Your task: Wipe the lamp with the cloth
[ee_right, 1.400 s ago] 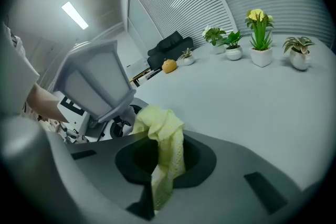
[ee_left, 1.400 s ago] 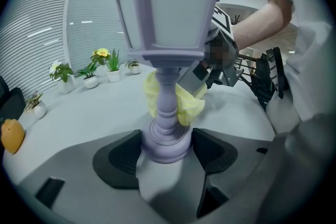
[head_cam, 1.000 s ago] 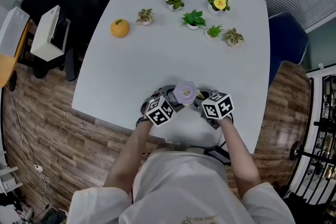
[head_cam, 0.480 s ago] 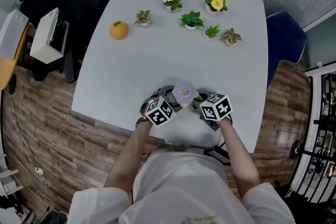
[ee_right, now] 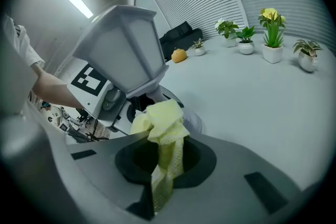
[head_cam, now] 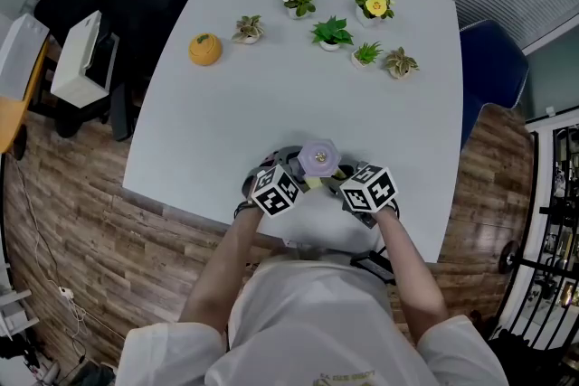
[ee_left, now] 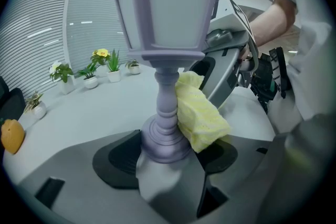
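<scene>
Left gripper (ee_left: 165,168): jaws clamped on the lamp's round base, one at each side, holding it upright.
Lamp (ee_left: 167,34): a lilac lantern on a turned stem. It stands at the near edge of the table (head_cam: 271,113), between the two grippers.
Cloth (ee_left: 198,115): yellow and bunched, pressed against the right side of the stem just above the base.
Right gripper (ee_right: 164,165): jaws together on the cloth, with a tail of it hanging down between them.
Step in hand: wiping the stem, as I judge it.
Doing it well: hold the left clamp firm so the base cannot twist. Run the cloth up and down the stem with light pressure, pushing towards the left gripper so the lamp is not levered out. Work the bunch into the turned rings and round the far side. Grip the cloth tightly, as little of it sits in the jaws.
Head view alone: shows the layout. The pots (head_cam: 333,33) and an orange ball (head_cam: 205,49) stand well apart at the far side. Here the lamp is only a top seen from above, and the cloth a sliver.
Left gripper view alone: shows the cloth touching the stem, and the hold on the base.
Right gripper view alone: shows the hanging tail and the lantern's underside.
</scene>
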Motion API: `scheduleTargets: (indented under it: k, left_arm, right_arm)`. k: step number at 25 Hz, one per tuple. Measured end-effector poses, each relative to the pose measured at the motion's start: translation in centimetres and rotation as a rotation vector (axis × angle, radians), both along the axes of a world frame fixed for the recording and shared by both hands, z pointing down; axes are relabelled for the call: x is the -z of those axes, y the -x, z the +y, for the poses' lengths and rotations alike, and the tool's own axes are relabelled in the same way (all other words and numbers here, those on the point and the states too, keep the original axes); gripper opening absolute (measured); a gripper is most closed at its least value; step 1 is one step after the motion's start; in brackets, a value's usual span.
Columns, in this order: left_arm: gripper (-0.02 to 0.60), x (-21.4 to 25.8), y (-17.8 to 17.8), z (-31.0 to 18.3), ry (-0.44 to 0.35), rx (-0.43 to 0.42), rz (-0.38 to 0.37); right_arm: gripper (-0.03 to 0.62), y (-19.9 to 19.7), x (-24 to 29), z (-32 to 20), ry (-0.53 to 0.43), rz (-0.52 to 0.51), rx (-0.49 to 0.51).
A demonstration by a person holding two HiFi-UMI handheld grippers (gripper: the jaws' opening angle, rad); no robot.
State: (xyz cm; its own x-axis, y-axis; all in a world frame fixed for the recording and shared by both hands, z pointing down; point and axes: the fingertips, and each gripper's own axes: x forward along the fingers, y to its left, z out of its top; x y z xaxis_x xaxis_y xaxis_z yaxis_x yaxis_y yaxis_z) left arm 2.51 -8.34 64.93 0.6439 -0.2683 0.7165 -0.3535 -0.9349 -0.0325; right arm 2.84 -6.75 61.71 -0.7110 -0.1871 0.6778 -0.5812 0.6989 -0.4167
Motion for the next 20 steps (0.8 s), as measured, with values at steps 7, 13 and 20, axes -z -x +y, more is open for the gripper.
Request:
scheduleTargets:
  k: [7, 13, 20]
  left_arm:
    - [0.301, 0.08, 0.03, 0.02, -0.001, 0.000, 0.001]
    - [0.301, 0.03, 0.04, -0.02, 0.002, 0.000, 0.000]
    - [0.301, -0.02, -0.01, -0.02, -0.001, 0.001, -0.001]
  right_arm:
    - [0.041, 0.22, 0.14, 0.10, 0.000, 0.012, 0.005]
    - [0.041, 0.41, 0.17, 0.11, 0.013, -0.011, -0.007]
    - [0.041, 0.11, 0.04, 0.01, 0.020, -0.035, 0.012]
